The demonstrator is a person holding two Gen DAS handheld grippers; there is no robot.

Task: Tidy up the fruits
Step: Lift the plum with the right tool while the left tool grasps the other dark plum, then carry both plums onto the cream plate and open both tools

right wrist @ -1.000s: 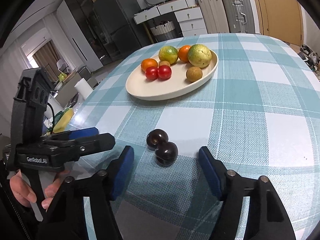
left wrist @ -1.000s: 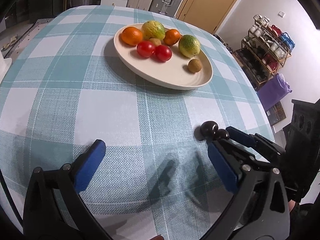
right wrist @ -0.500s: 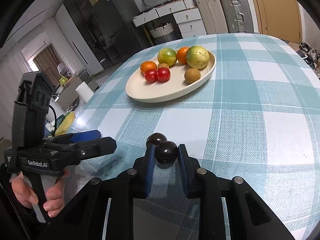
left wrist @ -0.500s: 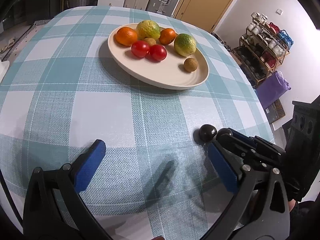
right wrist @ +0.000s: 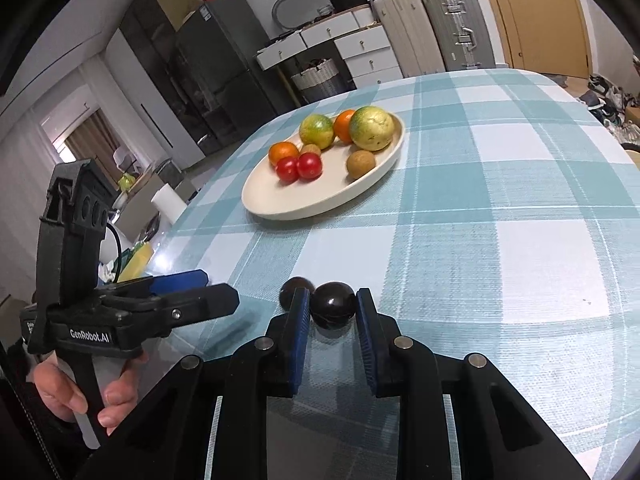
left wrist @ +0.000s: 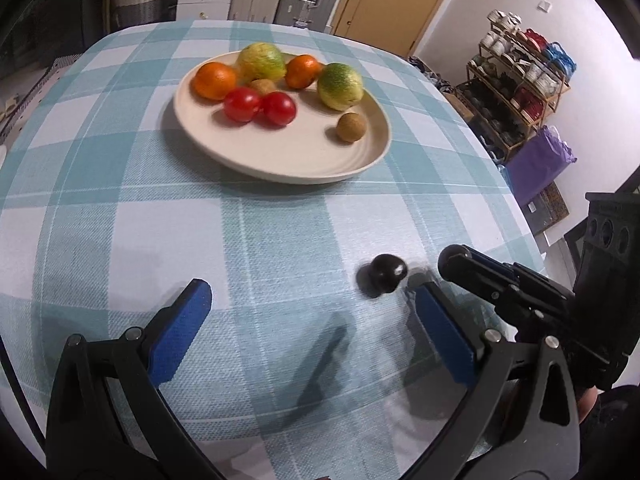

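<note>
Picking up is the step in hand, looks like. Going left to right: the left gripper (left wrist: 308, 320) is held wide open over the desk (left wrist: 120, 216), nothing in it, while the right gripper (right wrist: 332, 314) is clamped on one dark fruit (right wrist: 333, 310), snug between the blue fingers (right wrist: 299, 320). A second dark fruit (left wrist: 387, 271) is left beside it. Next, a lift and carry to the plate (right wrist: 280, 204) is probably needed.

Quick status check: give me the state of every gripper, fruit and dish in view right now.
Right gripper: shut on the near dark plum.
Near dark plum: held between the blue pads.
Far dark plum: loose on the tablecloth.
Left gripper: open, holding nothing.
Plate: on the table, carrying eight fruits.
Two tomatoes: on the plate, touching.
</note>
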